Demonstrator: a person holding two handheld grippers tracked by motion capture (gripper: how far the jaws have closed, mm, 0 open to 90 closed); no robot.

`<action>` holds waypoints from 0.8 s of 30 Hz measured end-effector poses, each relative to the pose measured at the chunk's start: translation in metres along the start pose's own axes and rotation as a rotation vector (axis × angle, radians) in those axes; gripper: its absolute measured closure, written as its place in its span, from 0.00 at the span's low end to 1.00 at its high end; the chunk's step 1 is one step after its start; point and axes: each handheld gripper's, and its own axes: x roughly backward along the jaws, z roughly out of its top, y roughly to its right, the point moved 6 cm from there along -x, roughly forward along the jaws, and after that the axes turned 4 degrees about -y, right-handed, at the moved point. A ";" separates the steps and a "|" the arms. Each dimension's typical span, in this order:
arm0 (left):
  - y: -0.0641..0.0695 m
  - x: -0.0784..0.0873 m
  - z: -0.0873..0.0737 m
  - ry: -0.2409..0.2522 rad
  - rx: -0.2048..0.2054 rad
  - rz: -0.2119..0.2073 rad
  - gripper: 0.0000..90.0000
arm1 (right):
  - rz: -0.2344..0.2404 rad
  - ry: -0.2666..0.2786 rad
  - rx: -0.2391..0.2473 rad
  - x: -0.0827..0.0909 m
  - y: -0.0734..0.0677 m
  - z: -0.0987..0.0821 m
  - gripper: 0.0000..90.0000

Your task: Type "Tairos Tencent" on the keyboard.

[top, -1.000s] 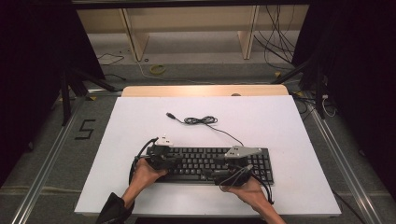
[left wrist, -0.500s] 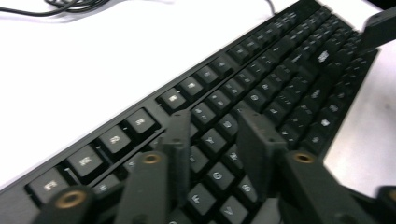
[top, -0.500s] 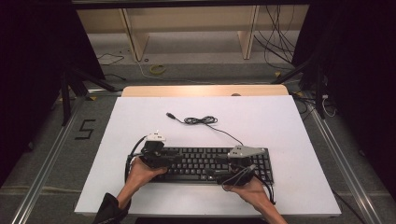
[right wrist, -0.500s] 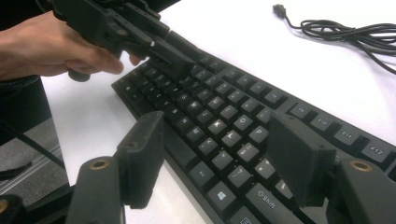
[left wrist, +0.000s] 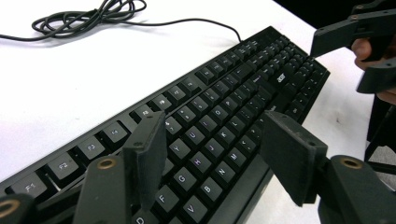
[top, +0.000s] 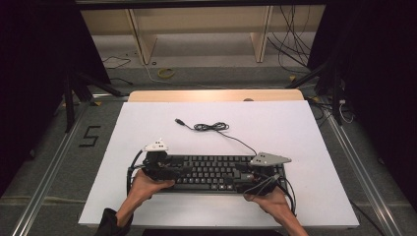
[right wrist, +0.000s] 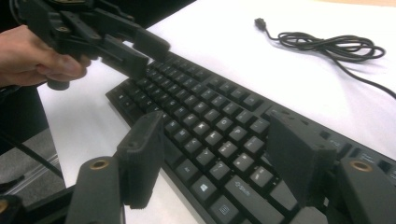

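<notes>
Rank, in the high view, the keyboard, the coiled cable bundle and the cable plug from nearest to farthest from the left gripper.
From the left gripper:
1. Keyboard, right beneath it.
2. Plug, beyond, upper middle of the white table.
3. Coiled cable bundle, right of the plug.

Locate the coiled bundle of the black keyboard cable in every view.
High view: coiled black cable bundle on the white table, centre, beyond the black keyboard.
Left gripper view: top left.
Right gripper view: top right.
Shared landmark: the keyboard, whose cable runs to the bundle.
</notes>
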 end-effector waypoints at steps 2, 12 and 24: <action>0.001 0.003 -0.001 0.007 0.001 -0.005 0.43 | -0.003 0.003 -0.002 0.003 0.001 -0.001 0.42; 0.003 0.016 -0.010 0.062 0.010 -0.029 0.39 | -0.021 0.017 -0.008 0.014 0.008 -0.007 0.42; 0.009 0.027 -0.026 0.097 0.001 -0.042 0.37 | -0.037 0.045 -0.002 0.028 0.010 -0.017 0.41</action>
